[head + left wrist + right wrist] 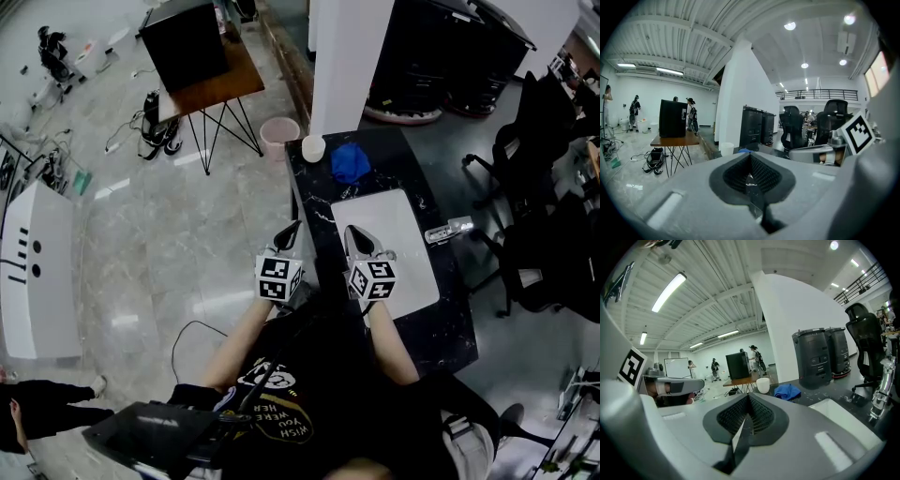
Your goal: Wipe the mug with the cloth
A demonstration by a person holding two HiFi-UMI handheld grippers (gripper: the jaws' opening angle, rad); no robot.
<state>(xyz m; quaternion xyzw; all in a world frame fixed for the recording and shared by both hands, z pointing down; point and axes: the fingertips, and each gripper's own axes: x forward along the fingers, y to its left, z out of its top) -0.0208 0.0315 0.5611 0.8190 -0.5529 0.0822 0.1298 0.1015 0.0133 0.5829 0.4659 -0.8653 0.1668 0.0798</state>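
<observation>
Mug (pixel 313 148) stands just beside blue cloth (pixel 351 162) on dark table (pixel 441 328).

Open hall: glossy pale marble floor (pixel 187 244), a broad white pillar (pixel 347 66), and a ribbed white ceiling (pixel 717 268) with strip lights (pixel 668 291) and round spots (pixel 790 26). Left of the pillar, a wooden side table (pixel 234 80) on thin black legs carries a black box (pixel 185 42); a pink bin (pixel 278 138) stands just beside it and cables (pixel 127 131) lie on the floor. A black marbled counter (pixel 450 323) stands at the pillar's foot, with black office chairs (pixel 544 122) to its right, dark cabinets (pixel 820 357) behind and a railed mezzanine (pixel 811 94) far back.
</observation>
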